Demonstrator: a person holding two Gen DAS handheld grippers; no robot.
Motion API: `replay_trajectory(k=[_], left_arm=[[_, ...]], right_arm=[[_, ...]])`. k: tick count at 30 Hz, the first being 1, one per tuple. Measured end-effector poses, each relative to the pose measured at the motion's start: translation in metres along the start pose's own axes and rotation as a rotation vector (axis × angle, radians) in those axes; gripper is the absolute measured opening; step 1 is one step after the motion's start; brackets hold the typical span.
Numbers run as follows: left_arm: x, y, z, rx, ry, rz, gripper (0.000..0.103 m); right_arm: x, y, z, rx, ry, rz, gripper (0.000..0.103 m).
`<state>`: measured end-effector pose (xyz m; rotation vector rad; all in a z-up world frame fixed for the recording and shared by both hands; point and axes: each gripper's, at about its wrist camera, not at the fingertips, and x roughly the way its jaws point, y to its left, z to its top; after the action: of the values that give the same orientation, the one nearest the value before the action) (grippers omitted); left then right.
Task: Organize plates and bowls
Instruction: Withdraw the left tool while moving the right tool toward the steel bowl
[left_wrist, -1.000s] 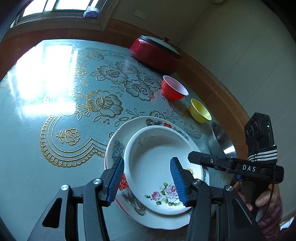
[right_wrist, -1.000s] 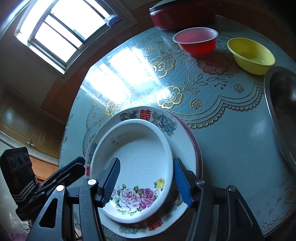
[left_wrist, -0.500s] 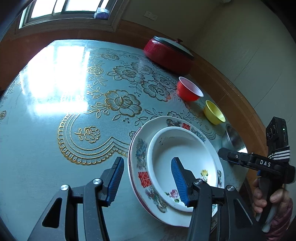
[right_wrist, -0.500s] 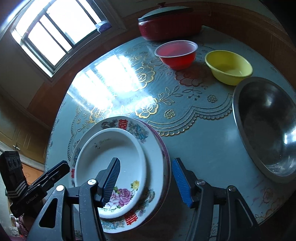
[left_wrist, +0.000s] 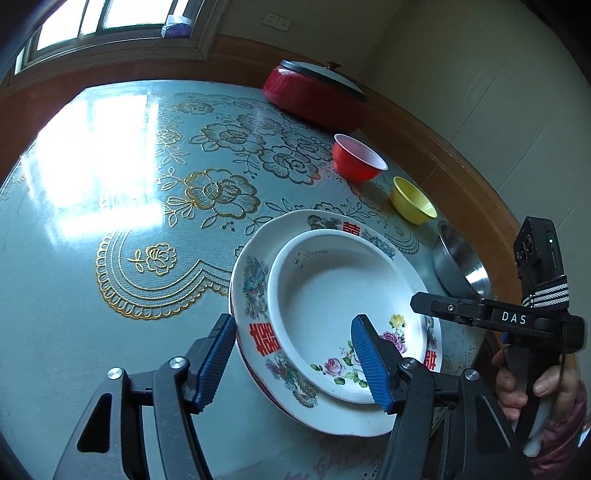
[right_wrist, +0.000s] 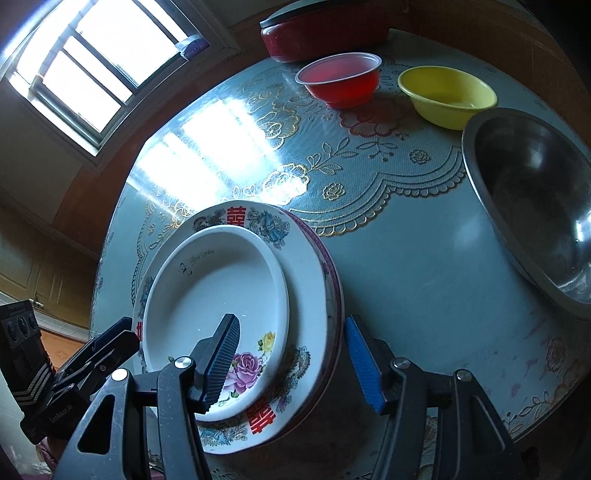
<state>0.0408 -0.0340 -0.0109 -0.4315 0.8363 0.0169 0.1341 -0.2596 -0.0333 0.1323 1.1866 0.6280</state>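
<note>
A white deep plate with roses (left_wrist: 332, 295) (right_wrist: 218, 291) sits inside a larger flowered plate with red characters (left_wrist: 255, 280) (right_wrist: 306, 258) on the table. My left gripper (left_wrist: 291, 354) is open, its jaws standing astride the near left rim of the stack. My right gripper (right_wrist: 291, 354) is open, its jaws astride the stack's right rim, and it also shows in the left wrist view (left_wrist: 443, 306). A red bowl (left_wrist: 356, 158) (right_wrist: 341, 79), a yellow bowl (left_wrist: 412, 201) (right_wrist: 448, 94) and a steel bowl (left_wrist: 458, 262) (right_wrist: 535, 225) stand apart beyond.
A red lidded pot (left_wrist: 314, 92) (right_wrist: 321, 33) stands at the far table edge by the wall. The round table (left_wrist: 74, 258) has a glossy flowered cover. A window (right_wrist: 92, 62) is behind. The plate stack lies near the table's front edge.
Both grippers have shifted around the plate stack: the left swung back so its jaws straddle the stack's left rim, the right closed in on its right rim. The plates have not moved.
</note>
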Motion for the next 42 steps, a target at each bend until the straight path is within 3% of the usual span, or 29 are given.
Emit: replay_trajectory(k=[10, 18, 29, 36, 42], left_arm=[[-0.001, -0.005, -0.003, 0.049, -0.004, 0.002, 0.069], [-0.005, -0.024, -0.005, 0.172, -0.040, -0.009, 0.069], [-0.007, -0.022, -0.005, 0.188, -0.035, -0.029, 0.071], [-0.007, -0.022, -0.003, 0.199, -0.034, -0.049, 0.071], [-0.005, -0.028, -0.001, 0.207, -0.031, -0.056, 0.071]], right_arm=[[0.001, -0.002, -0.009, 0.050, -0.003, 0.008, 0.061], [-0.004, -0.001, -0.012, 0.086, -0.018, 0.003, 0.061], [-0.019, 0.006, -0.022, 0.111, -0.057, 0.021, 0.061], [-0.039, 0.007, -0.030, 0.131, -0.126, 0.051, 0.061], [-0.060, -0.005, -0.030, 0.144, -0.176, 0.027, 0.061]])
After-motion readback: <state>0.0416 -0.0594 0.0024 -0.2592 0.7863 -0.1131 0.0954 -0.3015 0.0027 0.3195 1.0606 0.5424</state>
